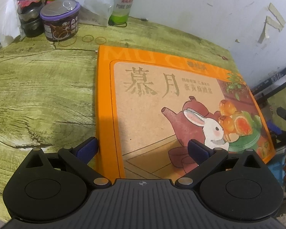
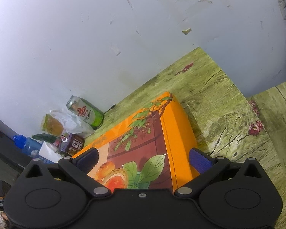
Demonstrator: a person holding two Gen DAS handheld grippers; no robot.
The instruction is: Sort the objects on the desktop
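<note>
A flat orange gift box (image 1: 162, 105) with a rabbit and teapot picture lies on the green wood-pattern table (image 1: 38, 95). My left gripper (image 1: 143, 148) is open over the box's near left corner, one blue pad (image 1: 87, 148) beside the box's left edge, the other pad (image 1: 198, 150) over the lid. In the right wrist view the same orange box (image 2: 152, 133) fills the middle. My right gripper (image 2: 145, 160) is open and straddles the box's right edge, with one pad (image 2: 200, 161) outside the box side and the other above the lid.
At the table's back left stand a purple-lidded can (image 1: 60, 20), a dark jar (image 1: 31, 17), white tissue (image 1: 3, 17), a plastic bag (image 1: 93, 2) and a green beer can (image 1: 124, 2). Rubber bands (image 1: 87, 38) lie near them. The white wall (image 2: 124, 38) bounds the far side.
</note>
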